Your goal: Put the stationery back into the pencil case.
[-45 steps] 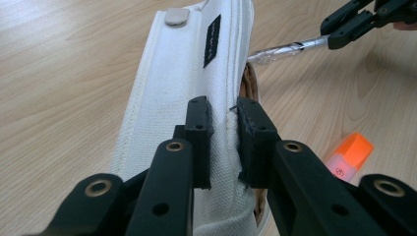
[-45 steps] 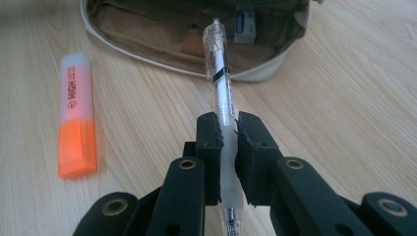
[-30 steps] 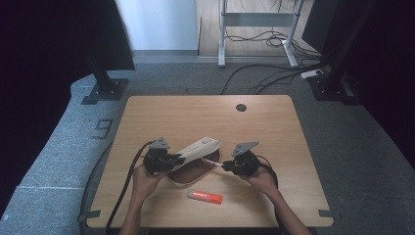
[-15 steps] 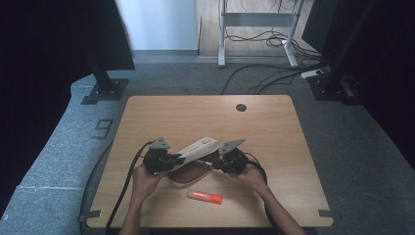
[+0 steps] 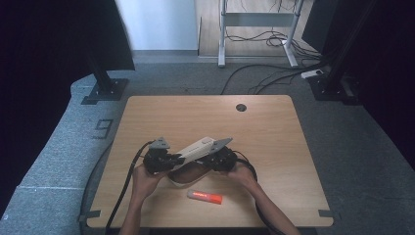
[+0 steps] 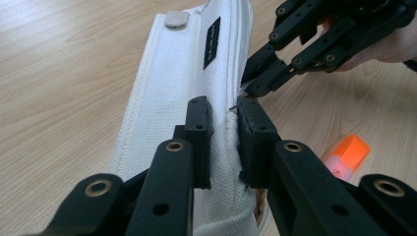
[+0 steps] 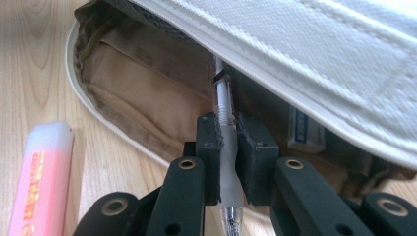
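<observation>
On the left, the left gripper (image 5: 172,160) stays put, clenched on the raised flap of the white pencil case (image 5: 196,149) near the table's (image 5: 274,127) front middle. To the right, the right gripper (image 5: 214,162), grasping a pen (image 7: 225,129), has slid leftwards since a second ago, its tip now inside the case's brown lining. An orange highlighter (image 5: 205,196) lies just in front.

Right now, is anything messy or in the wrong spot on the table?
Only one thing: the orange highlighter lies loose on the table, outside the white pencil case. The left gripper holds the flap up; the right gripper pinches a pen.
</observation>
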The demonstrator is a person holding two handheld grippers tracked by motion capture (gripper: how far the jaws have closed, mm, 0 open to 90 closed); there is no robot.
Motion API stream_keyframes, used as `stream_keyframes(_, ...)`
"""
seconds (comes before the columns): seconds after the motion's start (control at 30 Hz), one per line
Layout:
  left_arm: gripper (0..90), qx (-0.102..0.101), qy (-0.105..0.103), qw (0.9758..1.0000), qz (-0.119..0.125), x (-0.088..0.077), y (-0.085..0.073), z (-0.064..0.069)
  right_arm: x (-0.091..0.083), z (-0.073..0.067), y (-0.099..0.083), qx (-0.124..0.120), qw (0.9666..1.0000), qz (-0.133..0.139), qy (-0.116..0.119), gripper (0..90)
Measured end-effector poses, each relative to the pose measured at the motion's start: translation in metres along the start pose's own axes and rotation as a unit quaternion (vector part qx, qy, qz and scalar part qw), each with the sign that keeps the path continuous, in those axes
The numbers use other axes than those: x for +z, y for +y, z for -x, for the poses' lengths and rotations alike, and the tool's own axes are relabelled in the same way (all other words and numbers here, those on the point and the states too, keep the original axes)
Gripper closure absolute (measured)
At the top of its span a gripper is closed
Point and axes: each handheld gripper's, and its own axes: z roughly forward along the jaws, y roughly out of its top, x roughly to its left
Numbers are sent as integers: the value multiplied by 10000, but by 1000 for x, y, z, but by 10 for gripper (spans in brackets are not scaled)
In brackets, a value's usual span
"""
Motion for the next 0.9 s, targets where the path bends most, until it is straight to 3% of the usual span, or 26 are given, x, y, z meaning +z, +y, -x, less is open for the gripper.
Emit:
stream_keyframes(0.37,767,8,22,10000,-24,0,0,0,14,-1,7,-139,9999,-63,-4,772)
stream_keyframes(0.47,767,7,3,10000,-32,0,0,-1,15,1,5,-52,10000,-54,1,719)
stream_keyframes(0.6,766,19,-1,10000,-44,1,0,-1,11,3,2,10,9999,-87,-54,667)
stream_keyframes(0.9,765,28,-6,10000,-63,1,-1,-1,-8,12,-16,191,9996,-102,-207,665)
